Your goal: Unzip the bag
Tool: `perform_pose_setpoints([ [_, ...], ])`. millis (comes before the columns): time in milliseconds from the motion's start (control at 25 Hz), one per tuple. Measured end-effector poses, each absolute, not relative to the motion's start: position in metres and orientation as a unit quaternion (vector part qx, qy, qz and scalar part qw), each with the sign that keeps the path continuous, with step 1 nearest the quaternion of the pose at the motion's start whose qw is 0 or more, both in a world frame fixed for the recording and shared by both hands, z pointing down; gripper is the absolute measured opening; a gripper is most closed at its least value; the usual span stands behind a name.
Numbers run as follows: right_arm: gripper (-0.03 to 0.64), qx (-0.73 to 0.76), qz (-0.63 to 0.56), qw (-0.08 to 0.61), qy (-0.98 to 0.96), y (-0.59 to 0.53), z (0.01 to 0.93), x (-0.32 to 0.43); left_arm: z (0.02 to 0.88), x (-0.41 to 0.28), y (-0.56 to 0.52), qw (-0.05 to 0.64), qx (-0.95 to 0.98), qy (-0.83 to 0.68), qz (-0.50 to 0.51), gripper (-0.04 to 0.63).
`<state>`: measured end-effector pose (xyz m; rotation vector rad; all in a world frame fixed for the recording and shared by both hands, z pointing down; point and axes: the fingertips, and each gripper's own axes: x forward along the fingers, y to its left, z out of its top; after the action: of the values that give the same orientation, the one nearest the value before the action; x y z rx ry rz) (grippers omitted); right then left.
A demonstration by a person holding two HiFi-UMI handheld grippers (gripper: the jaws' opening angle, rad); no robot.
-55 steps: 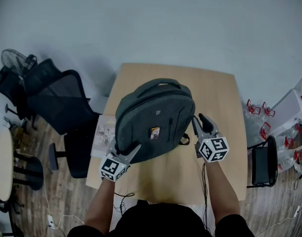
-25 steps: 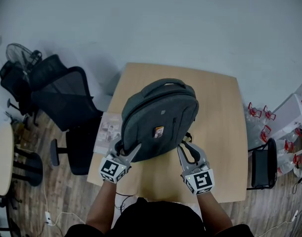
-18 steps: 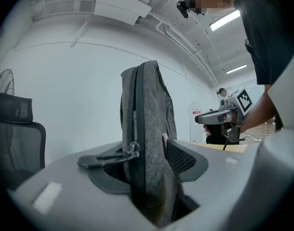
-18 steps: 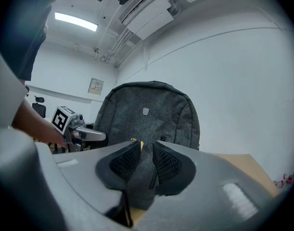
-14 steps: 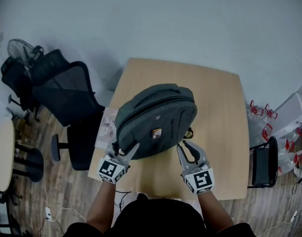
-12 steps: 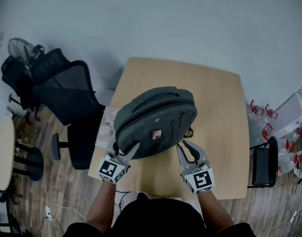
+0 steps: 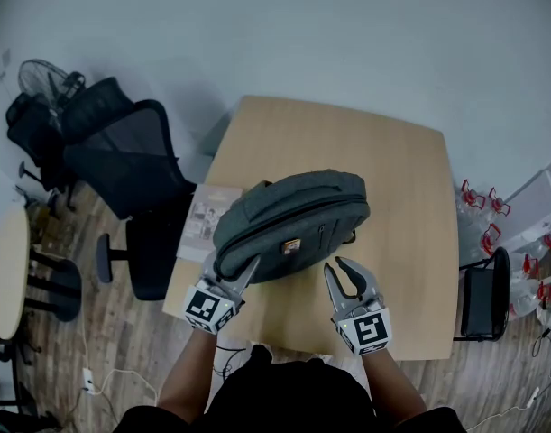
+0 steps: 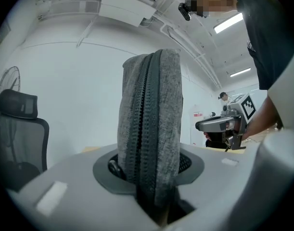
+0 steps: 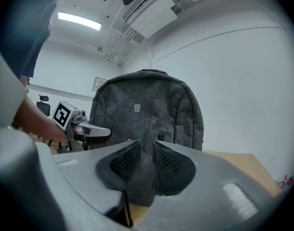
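**Grey bag (image 7: 293,228) clamped, zip not yet opened**

The bag was stood on edge on the table (image 7: 401,197). Its zipped side was caught between the jaws of the left claw (image 7: 232,264), which were closing with the pads against the fabric. The right claw (image 7: 336,265) was held slightly apart and empty, with the bag just ahead of it, untouched. The zip (image 8: 146,129) was seen shut. By that, all the unzipping was judged left to do.

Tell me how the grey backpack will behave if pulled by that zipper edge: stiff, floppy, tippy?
Probably soft: the backpack edge bunches between the closing fingers of the left gripper. Likely tippy: it stands upright on the table, with the right gripper open and clear of it. It looks slim, so perhaps light.
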<state>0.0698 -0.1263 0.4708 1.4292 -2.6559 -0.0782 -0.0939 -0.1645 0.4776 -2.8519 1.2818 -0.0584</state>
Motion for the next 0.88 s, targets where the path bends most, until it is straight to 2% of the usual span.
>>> perform_pose_setpoints([
  [40,0.080,0.474,-0.024,0.062,-0.878,-0.126,0.472,0.071,0.477,-0.091,-0.163,0.010,-0.915,0.403,-0.023,0.161],
  [120,0.080,0.478,-0.022,0.065,-0.876,-0.125,0.473,0.073,0.475,-0.085,-0.163,0.011,-0.920,0.390,-0.029,0.137],
  [520,0.080,0.516,-0.040,0.053,-0.854,-0.120,0.460,0.095,0.452,-0.056,-0.157,-0.032,-0.951,0.309,-0.005,0.112],
  [680,0.080,0.542,-0.062,0.043,-0.837,-0.117,0.445,0.114,0.444,-0.037,-0.155,-0.085,-0.964,0.250,0.028,0.110],
  [880,0.071,0.588,-0.114,0.017,-0.801,-0.108,0.414,0.129,0.462,-0.015,-0.177,-0.207,-0.959,0.185,0.047,0.110],
])
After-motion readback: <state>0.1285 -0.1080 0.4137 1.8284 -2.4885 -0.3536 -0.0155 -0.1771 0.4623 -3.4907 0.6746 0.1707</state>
